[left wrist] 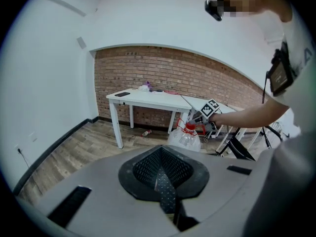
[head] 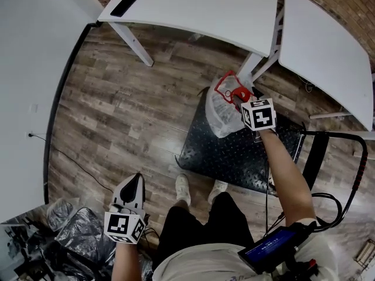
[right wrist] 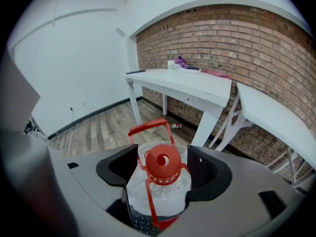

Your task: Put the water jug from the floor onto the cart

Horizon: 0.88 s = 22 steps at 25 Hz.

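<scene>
The clear water jug (head: 221,115) with a red cap and red carry handle stands on the far left corner of the black cart platform (head: 234,157). My right gripper (head: 241,100) sits at the jug's top. In the right gripper view the jug (right wrist: 158,189) fills the gap between the jaws, which stand wide apart on either side of its neck, so the right gripper (right wrist: 163,168) is open. The red handle stands upright behind the cap. My left gripper (head: 133,185) hangs low at the left, far from the cart, shut and empty (left wrist: 165,187). The jug (left wrist: 185,137) shows in the distance in the left gripper view.
The cart's push handle (head: 358,157) rises at the right. Two white tables (head: 205,10) (head: 328,45) stand beyond the cart, with table legs close behind the jug. Grey bags (head: 76,233) lie at the lower left. A cable (head: 76,164) crosses the wooden floor. My shoes (head: 184,189) touch the cart's near edge.
</scene>
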Each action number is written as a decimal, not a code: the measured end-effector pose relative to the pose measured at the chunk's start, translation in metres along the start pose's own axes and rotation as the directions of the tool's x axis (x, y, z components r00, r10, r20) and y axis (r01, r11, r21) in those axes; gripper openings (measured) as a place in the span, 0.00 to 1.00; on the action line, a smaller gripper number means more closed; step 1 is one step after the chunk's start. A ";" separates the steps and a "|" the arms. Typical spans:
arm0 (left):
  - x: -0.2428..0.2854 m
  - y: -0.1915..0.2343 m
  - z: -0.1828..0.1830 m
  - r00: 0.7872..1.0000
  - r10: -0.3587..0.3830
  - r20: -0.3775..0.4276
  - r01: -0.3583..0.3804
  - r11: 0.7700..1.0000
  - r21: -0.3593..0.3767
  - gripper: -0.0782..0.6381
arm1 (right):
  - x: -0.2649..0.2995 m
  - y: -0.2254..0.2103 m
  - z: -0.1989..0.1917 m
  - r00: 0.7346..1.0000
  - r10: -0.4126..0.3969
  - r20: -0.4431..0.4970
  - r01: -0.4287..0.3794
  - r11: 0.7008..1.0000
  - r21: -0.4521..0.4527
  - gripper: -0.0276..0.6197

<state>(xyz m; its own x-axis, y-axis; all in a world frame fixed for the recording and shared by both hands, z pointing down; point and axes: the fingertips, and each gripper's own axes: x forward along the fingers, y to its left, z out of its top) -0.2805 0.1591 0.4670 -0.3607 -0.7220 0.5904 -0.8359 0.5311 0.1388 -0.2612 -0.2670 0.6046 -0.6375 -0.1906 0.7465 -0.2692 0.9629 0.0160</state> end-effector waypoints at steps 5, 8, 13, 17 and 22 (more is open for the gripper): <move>0.002 0.000 0.017 0.997 -0.069 0.038 0.068 0.998 0.018 0.11 | -0.093 0.017 0.038 0.984 -0.005 0.177 -0.003 0.999 0.046 0.53; 0.003 -0.004 0.037 0.988 -0.134 0.073 0.130 0.990 0.054 0.11 | -0.167 0.026 0.054 0.944 -0.067 0.322 0.033 0.994 0.109 0.41; -0.009 -0.026 0.059 0.956 -0.272 0.109 0.261 0.960 0.105 0.11 | -0.278 0.048 0.043 0.875 -0.252 0.413 0.209 0.967 0.146 0.14; -0.023 -0.055 0.073 0.906 -0.406 0.124 0.386 0.909 0.157 0.11 | -0.349 0.072 0.018 0.830 -0.387 0.402 0.366 0.921 0.132 0.05; -0.041 -0.095 0.089 0.853 -0.506 0.130 0.469 0.851 0.237 0.11 | -0.421 0.096 -0.019 0.797 -0.462 0.389 0.413 0.887 0.207 0.05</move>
<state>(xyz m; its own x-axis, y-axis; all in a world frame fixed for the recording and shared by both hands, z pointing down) -0.2237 0.0989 0.3584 0.0614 -0.9420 0.3300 -0.9785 0.0084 0.2062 -0.0047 -0.0907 0.3043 -0.6645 -0.6707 0.3294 -0.6514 0.7360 0.1845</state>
